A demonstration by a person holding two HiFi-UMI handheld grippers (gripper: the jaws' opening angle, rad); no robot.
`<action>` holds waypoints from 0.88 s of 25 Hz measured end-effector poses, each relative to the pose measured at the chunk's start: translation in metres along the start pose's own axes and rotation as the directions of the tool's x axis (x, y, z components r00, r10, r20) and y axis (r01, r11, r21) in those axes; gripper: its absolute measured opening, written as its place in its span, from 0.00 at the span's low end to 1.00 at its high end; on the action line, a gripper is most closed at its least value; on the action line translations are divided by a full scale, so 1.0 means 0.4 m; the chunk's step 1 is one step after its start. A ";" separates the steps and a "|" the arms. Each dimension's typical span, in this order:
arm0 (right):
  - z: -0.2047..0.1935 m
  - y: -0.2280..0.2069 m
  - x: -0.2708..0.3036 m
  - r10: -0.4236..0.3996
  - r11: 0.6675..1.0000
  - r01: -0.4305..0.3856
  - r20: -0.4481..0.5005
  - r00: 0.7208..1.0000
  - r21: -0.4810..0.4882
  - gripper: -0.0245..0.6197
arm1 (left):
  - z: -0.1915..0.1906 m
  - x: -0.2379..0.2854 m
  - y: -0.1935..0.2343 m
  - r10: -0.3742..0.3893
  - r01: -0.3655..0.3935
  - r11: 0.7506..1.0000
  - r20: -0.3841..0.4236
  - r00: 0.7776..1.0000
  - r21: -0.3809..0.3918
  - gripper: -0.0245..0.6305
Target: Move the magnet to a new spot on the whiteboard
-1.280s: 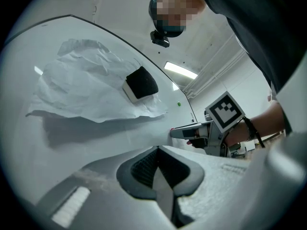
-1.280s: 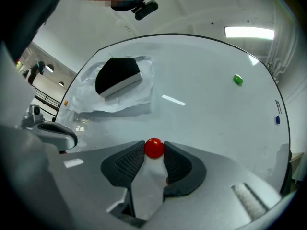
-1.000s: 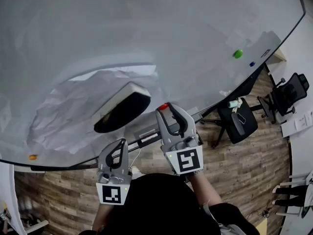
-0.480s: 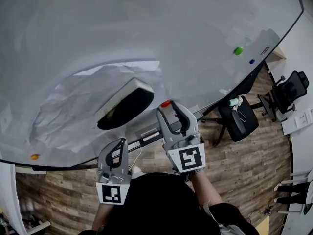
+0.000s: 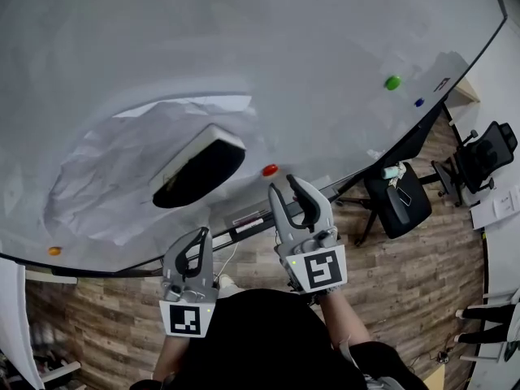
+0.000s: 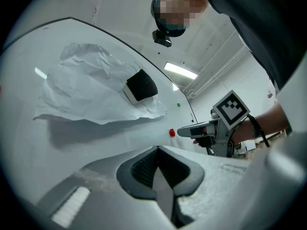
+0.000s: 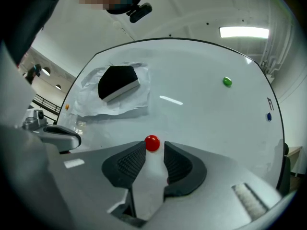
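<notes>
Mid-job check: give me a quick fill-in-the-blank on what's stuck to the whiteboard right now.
1. The black eraser sits on a crumpled sheet of ____.
2. The magnet just right of the eraser is ____.
3. Near the whiteboard's right edge, a blue magnet sits beside a ____ one.
4. The magnet at the board's lower left edge is ____.

Missing words: paper; red; green; orange

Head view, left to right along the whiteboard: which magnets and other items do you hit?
orange magnet → eraser → red magnet → green magnet → blue magnet
</notes>
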State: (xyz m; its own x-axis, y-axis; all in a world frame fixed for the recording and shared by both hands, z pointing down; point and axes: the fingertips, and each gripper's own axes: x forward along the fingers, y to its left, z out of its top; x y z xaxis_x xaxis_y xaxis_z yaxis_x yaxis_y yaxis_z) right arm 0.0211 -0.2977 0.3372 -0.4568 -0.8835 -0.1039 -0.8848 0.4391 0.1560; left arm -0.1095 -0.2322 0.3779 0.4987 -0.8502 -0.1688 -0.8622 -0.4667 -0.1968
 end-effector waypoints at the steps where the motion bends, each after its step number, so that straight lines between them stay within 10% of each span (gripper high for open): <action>1: 0.000 -0.004 -0.006 0.003 1.000 -0.003 0.003 1.000 0.006 0.20 | 0.002 0.001 -0.006 0.003 -0.003 1.000 0.000 1.000 0.001 0.04; 22: -0.022 -0.083 -0.201 0.109 0.992 -0.109 0.012 0.994 0.060 0.15 | 0.044 -0.025 -0.211 0.099 -0.098 0.995 -0.045 0.994 0.034 0.04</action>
State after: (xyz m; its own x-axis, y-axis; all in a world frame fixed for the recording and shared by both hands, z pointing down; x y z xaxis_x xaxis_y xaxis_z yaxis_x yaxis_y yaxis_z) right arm 0.0880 -0.2426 0.3491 -0.5512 -0.8286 -0.0978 -0.8336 0.5419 0.1071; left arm -0.0399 -0.1800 0.3792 0.4062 -0.9024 -0.1437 -0.9033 -0.3729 -0.2121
